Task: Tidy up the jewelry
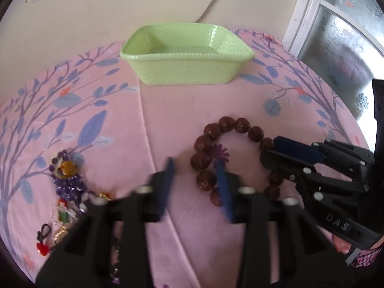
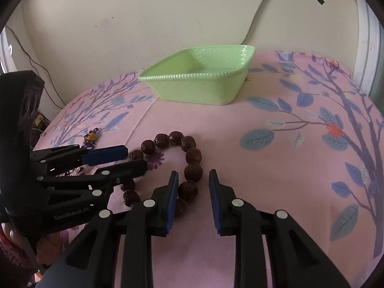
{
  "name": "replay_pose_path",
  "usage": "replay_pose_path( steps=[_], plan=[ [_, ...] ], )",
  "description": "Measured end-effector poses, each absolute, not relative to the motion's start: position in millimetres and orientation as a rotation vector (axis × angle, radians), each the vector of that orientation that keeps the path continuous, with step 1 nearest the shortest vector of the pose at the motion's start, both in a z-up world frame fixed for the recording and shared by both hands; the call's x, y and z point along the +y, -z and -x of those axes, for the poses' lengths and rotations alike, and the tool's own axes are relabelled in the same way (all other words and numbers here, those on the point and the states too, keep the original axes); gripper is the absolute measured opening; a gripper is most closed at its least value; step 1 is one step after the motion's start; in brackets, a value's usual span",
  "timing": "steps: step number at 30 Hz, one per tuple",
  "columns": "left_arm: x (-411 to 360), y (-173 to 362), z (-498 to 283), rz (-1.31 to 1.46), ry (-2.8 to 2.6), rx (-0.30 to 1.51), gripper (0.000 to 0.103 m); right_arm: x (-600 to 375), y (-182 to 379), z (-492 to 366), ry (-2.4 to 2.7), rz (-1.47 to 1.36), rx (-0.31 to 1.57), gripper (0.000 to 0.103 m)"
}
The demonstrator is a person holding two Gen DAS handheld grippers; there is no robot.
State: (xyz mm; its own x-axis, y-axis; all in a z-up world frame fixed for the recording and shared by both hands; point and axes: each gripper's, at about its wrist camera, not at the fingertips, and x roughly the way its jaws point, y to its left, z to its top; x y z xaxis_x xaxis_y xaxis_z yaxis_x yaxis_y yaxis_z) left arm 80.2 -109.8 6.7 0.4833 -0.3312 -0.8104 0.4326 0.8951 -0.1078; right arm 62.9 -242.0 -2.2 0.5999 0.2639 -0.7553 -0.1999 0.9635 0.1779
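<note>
A brown bead bracelet (image 1: pixel 240 124) lies in a loop on the pink floral cloth; it also shows in the right wrist view (image 2: pixel 193 155). A light green basket (image 1: pixel 187 72) stands at the back, seen too in the right wrist view (image 2: pixel 199 88). My left gripper (image 1: pixel 195 168) is open, its right finger over the bracelet's left side. My right gripper (image 2: pixel 193 177) is open, with beads of the bracelet's right side between its fingers. In the left wrist view the right gripper (image 1: pixel 276 148) comes in from the right. A pile of purple beaded jewelry (image 1: pixel 67 182) lies at the left.
A red charm (image 1: pixel 43 248) and small trinkets lie at the near left. The wall with a cable is close behind the basket. A window frame (image 1: pixel 304 14) is at the right. The pink cloth (image 2: pixel 276 144) falls away at the right.
</note>
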Motion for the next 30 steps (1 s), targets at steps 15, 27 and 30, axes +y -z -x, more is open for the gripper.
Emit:
replay_pose_path(
  steps=[15,27,30],
  plan=[
    [-95,-99,-100,-0.025,0.518,0.779,0.016,-241,-82,-83,-0.337,-0.087,0.642,0.000],
    [-118,-96,-221,-0.003,0.457,0.802,0.016,-262,-75,-195,-0.279,-0.118,0.663,0.000],
    [-125,-78,-238,-0.011,0.431,0.827,0.016,-268,-57,-214,-0.271,-0.143,0.690,0.000]
  ],
)
